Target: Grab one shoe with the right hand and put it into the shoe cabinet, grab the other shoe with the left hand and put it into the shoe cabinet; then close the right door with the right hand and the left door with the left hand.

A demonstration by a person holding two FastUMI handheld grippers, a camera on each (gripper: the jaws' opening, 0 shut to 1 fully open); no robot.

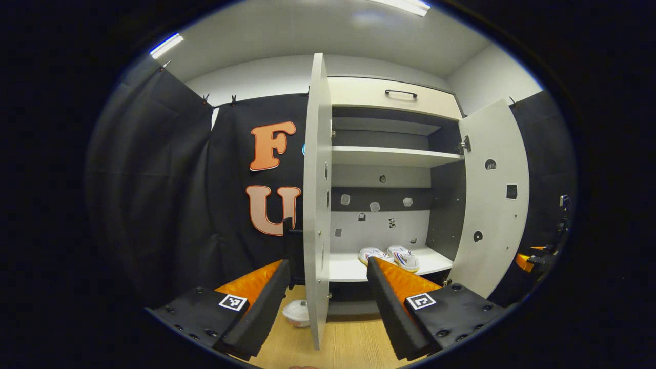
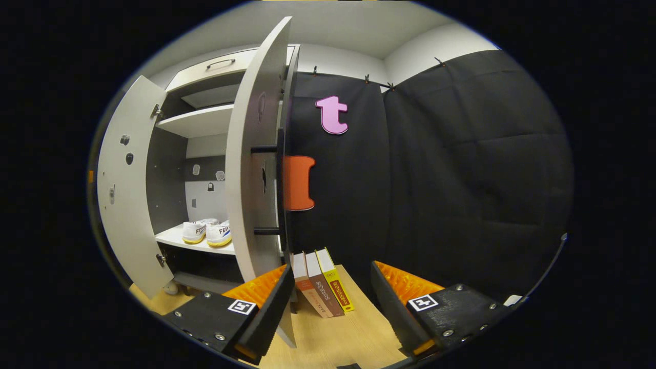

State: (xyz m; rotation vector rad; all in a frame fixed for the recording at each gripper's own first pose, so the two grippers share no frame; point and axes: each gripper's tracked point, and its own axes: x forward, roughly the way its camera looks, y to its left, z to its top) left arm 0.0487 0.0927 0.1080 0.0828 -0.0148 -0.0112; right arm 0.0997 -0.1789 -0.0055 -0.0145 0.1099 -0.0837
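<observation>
Both grippers gape wide and hold nothing: the left gripper straddles the left door's edge, the right gripper the right door's edge. Inside the open cabinet, two white shoes sit side by side on the bottom shelf. Three books lean beside the cabinet on the floor; their spine writing is unreadable.

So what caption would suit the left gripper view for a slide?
Open left claw facing the shoe cabinet's left door edge-on, both white shoes already on the lower shelf.
</observation>
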